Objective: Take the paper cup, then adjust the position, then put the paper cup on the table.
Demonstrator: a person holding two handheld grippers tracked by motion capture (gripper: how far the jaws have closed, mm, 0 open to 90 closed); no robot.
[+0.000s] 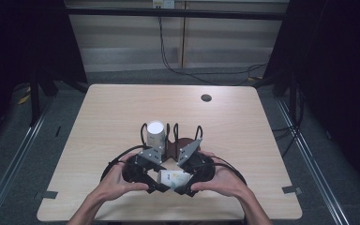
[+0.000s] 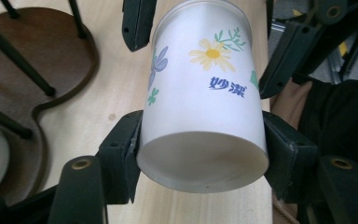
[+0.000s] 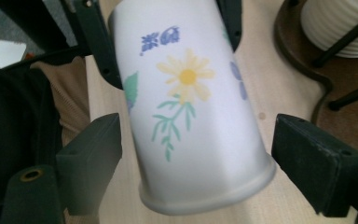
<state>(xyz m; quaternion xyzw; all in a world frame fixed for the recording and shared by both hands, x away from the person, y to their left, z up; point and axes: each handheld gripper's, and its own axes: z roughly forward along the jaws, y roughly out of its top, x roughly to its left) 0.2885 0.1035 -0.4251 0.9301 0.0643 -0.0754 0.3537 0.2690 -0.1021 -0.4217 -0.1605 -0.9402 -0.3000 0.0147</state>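
Observation:
A white paper cup (image 1: 173, 178) printed with flowers lies on its side just above the table's front edge, between my two grippers. My left gripper (image 1: 159, 183) is shut on the cup's closed bottom end; in the left gripper view (image 2: 203, 158) both jaws press against the cup (image 2: 205, 107). My right gripper (image 1: 186, 186) stands open around the rim end. In the right gripper view (image 3: 198, 158) its jaws flank the cup (image 3: 191, 107), with a gap on the left side.
A brown-based cup rack (image 1: 180, 141) with black wire loops stands just beyond the grippers, holding a stack of white cups (image 1: 155, 133). A dark round hole (image 1: 206, 98) sits at the table's far right. Tape marks (image 1: 291, 190) lie near the front corners.

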